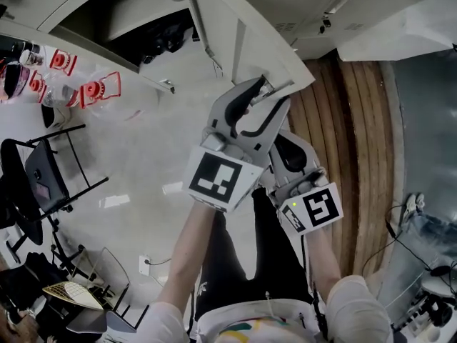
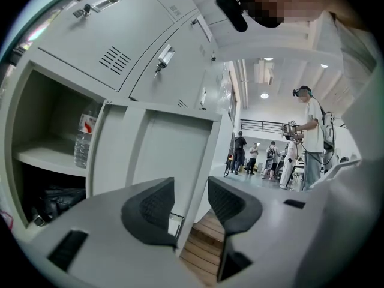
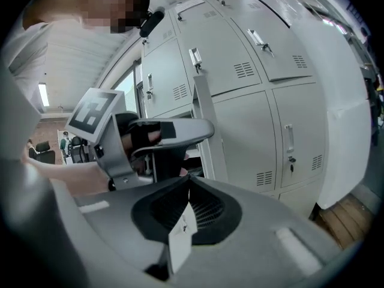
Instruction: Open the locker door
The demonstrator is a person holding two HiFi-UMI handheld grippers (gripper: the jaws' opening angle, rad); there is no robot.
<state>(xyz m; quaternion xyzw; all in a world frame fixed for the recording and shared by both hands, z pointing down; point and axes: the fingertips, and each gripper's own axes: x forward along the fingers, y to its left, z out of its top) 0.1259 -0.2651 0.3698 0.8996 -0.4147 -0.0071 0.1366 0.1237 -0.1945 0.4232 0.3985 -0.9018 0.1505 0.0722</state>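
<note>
The grey locker door [image 1: 239, 38] stands swung out from its compartment [image 2: 51, 137], which holds a water bottle [image 2: 84, 140] and a dark bag [image 2: 57, 200]. My left gripper [image 1: 265, 95] is open, and the door's free edge [image 2: 201, 161] runs between its jaws close to the left pad; I see no pad pressing on it. My right gripper [image 1: 284, 143] sits just behind and to the right of the left one. It is shut, with a small white tag [image 3: 182, 234] pinched in the seam. The left gripper [image 3: 171, 134] also shows in the right gripper view, at the door's edge.
Closed lockers [image 3: 258, 71] line the wall to the right of the open one. A wooden floor strip [image 1: 346, 134] runs below them. Folding chairs [image 1: 50, 170] stand on the pale floor at the left. Several people [image 2: 303, 134] stand in the hall beyond the door.
</note>
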